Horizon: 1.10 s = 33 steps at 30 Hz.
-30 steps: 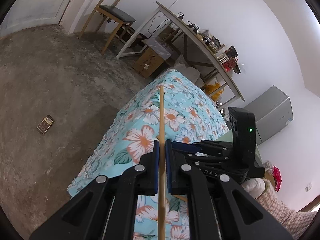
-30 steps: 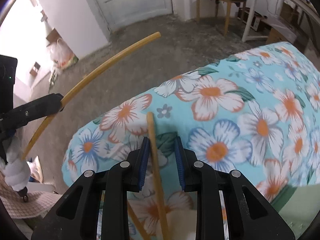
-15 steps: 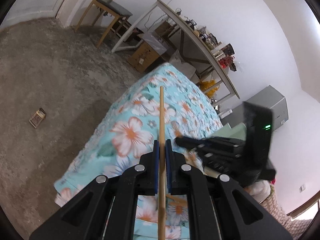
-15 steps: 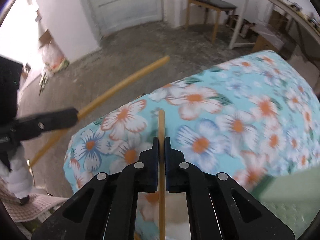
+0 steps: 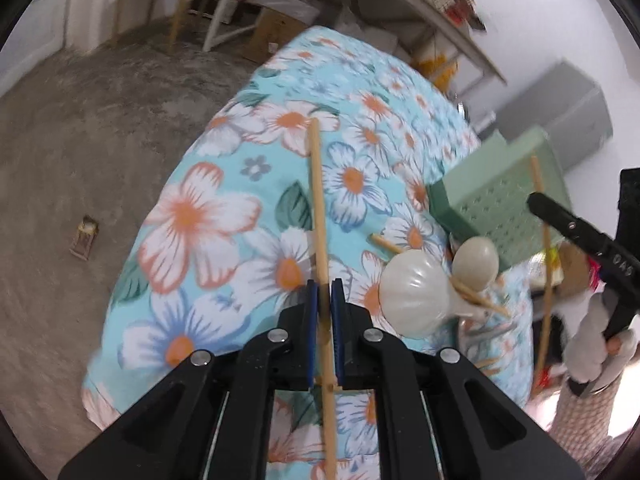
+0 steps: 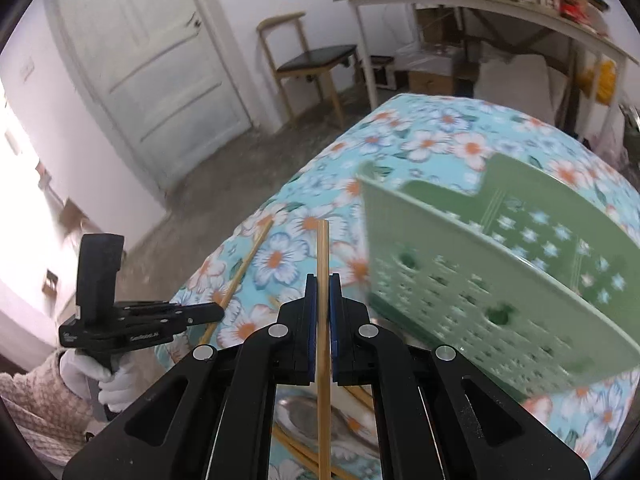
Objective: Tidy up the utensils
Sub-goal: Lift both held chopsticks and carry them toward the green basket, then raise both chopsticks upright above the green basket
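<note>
In the left wrist view my left gripper [image 5: 324, 292] is shut on a wooden chopstick [image 5: 318, 200] that points out over the floral tablecloth [image 5: 200, 216]. To its right lie two white ceramic spoons [image 5: 416, 292] across a loose chopstick [image 5: 384, 242], in front of the green perforated basket [image 5: 500, 208]. My right gripper [image 6: 322, 284] is shut on a second chopstick [image 6: 322, 248], lifted just left of the basket [image 6: 500, 280]. In the right wrist view the left gripper [image 6: 212, 314] shows at the left with its chopstick [image 6: 244, 268]. More chopsticks [image 6: 296, 448] and a shiny metal utensil [image 6: 304, 416] lie below.
A wooden chair [image 6: 316, 60] and a white door [image 6: 152, 52] stand beyond the table's far end. A long cluttered side table [image 6: 480, 0] with cardboard boxes under it lines the wall. A grey cabinet [image 5: 560, 108] is at the right. A small object [image 5: 84, 236] lies on the concrete floor.
My right gripper closed on a chopstick and rose with it toward the green basket. The left gripper swung across with its chopstick, so the spoons and basket now show.
</note>
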### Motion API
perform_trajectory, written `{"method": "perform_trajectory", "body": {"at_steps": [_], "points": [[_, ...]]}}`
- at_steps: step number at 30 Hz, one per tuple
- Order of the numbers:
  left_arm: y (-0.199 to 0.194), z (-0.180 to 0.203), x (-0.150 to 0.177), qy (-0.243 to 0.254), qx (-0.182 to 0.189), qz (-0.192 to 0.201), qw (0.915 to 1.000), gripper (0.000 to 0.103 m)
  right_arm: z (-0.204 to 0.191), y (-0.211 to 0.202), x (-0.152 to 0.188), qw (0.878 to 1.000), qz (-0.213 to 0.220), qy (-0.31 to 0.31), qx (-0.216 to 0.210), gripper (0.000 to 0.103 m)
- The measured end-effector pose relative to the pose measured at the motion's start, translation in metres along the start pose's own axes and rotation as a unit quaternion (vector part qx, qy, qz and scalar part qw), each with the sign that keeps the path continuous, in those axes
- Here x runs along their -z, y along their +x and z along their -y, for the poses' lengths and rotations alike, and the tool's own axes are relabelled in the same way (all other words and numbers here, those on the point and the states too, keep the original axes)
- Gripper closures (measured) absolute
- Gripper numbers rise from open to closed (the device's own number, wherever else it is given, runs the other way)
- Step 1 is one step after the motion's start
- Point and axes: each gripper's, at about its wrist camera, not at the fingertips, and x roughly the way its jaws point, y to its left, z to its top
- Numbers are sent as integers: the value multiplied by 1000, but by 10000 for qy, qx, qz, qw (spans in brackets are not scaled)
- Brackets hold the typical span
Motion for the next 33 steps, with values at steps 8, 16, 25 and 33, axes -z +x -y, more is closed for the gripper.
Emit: {"method": "perform_trajectory", "body": {"at_steps": [8, 16, 25, 33], "points": [[27, -1, -46, -64, -330, -573, 9978, 95, 21, -6, 8, 9992, 176, 247, -265, 99], [44, -8, -79, -434, -328, -913, 9943, 95, 36, -13, 13, 9980, 272, 351, -440, 99], [62, -4, -101, -361, -520, -1000, 9930, 96, 40, -15, 15, 9972, 321, 434, -520, 99], [33, 12, -100, -29, -670, -430, 9968, 97, 41, -42, 15, 9952, 645, 473, -556, 99]]}}
